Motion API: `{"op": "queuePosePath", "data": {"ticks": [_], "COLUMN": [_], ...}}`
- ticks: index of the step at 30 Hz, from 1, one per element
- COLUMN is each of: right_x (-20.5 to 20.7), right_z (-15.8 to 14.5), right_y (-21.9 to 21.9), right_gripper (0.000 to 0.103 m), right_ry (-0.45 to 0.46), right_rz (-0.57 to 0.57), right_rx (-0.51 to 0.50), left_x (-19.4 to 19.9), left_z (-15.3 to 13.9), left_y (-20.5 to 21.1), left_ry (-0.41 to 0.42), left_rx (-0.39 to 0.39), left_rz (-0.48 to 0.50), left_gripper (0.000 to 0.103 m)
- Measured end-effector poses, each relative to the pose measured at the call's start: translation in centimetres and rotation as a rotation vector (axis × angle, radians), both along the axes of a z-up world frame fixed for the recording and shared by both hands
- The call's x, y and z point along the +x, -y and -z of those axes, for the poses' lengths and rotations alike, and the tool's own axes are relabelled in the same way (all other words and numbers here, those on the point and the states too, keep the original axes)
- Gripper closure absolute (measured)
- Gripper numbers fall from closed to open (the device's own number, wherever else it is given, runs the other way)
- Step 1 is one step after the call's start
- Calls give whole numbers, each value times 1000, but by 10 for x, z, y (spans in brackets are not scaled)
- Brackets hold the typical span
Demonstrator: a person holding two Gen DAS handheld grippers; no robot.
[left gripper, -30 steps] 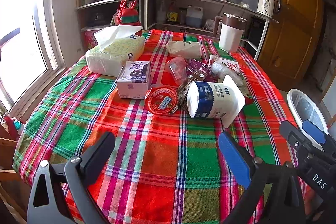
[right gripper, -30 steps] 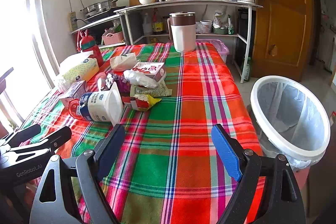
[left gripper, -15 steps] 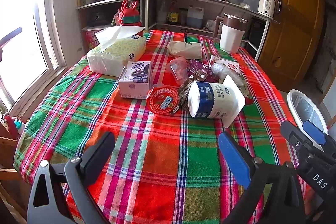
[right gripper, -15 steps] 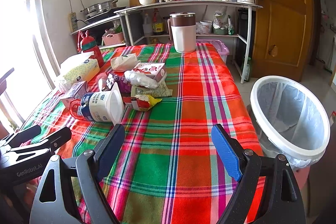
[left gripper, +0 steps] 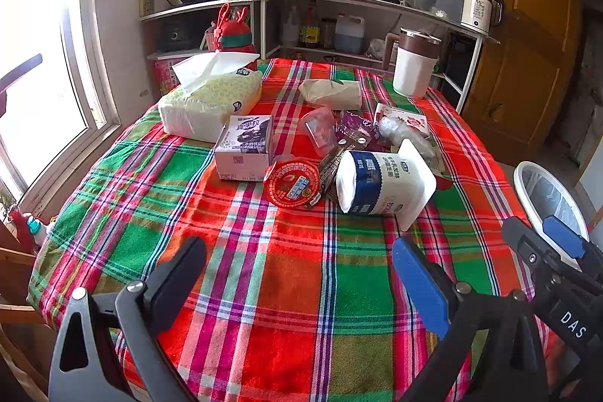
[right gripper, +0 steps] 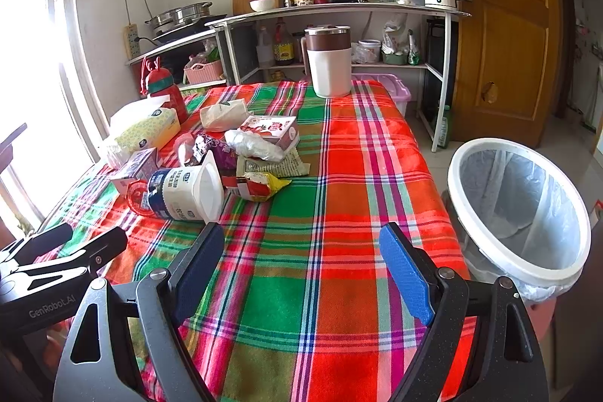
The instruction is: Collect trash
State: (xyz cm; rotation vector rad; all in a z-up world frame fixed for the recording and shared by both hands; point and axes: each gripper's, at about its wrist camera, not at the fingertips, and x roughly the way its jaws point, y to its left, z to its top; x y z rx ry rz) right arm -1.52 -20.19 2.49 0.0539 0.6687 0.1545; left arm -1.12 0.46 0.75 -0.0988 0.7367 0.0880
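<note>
A heap of trash lies mid-table on the plaid cloth: a tipped white and blue yogurt tub [left gripper: 382, 181] [right gripper: 186, 191], a red round lid [left gripper: 292, 182], a small milk carton [left gripper: 245, 147] [right gripper: 137, 168], a clear cup [left gripper: 318, 129], purple wrappers [left gripper: 352, 130], a crumpled clear bag [right gripper: 254, 145] and a yellow-red wrapper [right gripper: 260, 183]. A white-rimmed lined bin [right gripper: 518, 210] [left gripper: 548, 191] stands on the floor right of the table. My left gripper [left gripper: 297, 270] and right gripper [right gripper: 301, 251] both hover open and empty over the near table edge, short of the heap.
A tissue pack [left gripper: 209, 98], a red bottle [right gripper: 166, 89], a folded paper bag [left gripper: 331, 93] and a white-brown jug [right gripper: 328, 63] stand on the table. Metal shelves [right gripper: 339, 12] with kitchenware line the far wall. A window is at left, a wooden door [right gripper: 501, 25] at right.
Both grippers have crept slightly forward toward the trash heap; both stay open. Nothing on the table has moved.
</note>
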Motion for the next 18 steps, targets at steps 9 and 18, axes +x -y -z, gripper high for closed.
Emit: {"op": "queuePosePath", "data": {"ticks": [9, 18], "right_x": [0, -1], "right_z": [0, -1], "right_y": [1, 1], "right_gripper": [18, 18], "right_ry": [2, 3], "right_rz": [-1, -1], "right_rx": [1, 1], "left_x": [-1, -1], "left_z": [-2, -2], "left_y": [0, -1], "left_ry": [3, 5], "left_rx": [0, -1], "left_rz": [-1, 0], "left_gripper": [3, 3]}}
